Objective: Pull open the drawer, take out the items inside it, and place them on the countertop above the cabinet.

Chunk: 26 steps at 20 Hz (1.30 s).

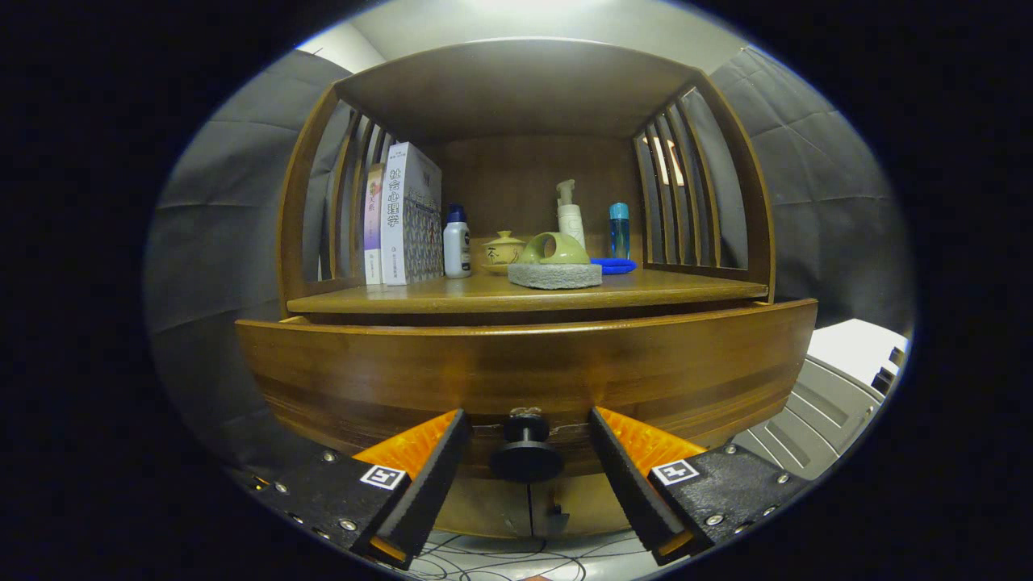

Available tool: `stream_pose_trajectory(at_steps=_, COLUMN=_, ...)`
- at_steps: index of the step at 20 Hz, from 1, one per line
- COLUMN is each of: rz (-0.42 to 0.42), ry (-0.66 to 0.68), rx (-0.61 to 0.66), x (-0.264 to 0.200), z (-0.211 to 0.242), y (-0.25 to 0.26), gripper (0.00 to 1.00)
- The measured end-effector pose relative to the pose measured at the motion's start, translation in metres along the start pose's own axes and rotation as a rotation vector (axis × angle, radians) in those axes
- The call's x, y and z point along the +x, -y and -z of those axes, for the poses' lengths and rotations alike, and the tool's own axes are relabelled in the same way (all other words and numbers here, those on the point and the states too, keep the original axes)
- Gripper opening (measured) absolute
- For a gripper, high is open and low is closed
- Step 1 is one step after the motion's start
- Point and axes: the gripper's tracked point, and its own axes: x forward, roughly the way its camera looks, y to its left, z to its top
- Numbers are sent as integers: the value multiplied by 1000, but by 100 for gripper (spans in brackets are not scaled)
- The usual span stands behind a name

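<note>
A wooden drawer front [524, 367] curves across the cabinet just ahead of me, below the countertop [524, 294]. Its dark round knob [526, 452] stands out between my two fingers. My gripper [529, 420] is open, with a finger on each side of the knob and a gap to both. The drawer front seems to stand a little forward of the countertop edge; its inside is hidden. On the countertop rests a green-handled scrubbing pad [555, 262] near the front.
Further back on the countertop stand books [403, 214], a white bottle with a blue cap [457, 242], a small lidded pot [502, 250], a pump bottle [570, 214], a blue bottle [619, 230] and a blue cloth [613, 265]. Slatted side panels [678, 194] and a wooden top enclose the shelf. Cables lie on the floor below.
</note>
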Motion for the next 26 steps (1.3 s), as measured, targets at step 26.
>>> stream_pose_trajectory(at_steps=26, rz=19, ry=4, rx=-6, x=54, z=-12, y=-2, gripper=95)
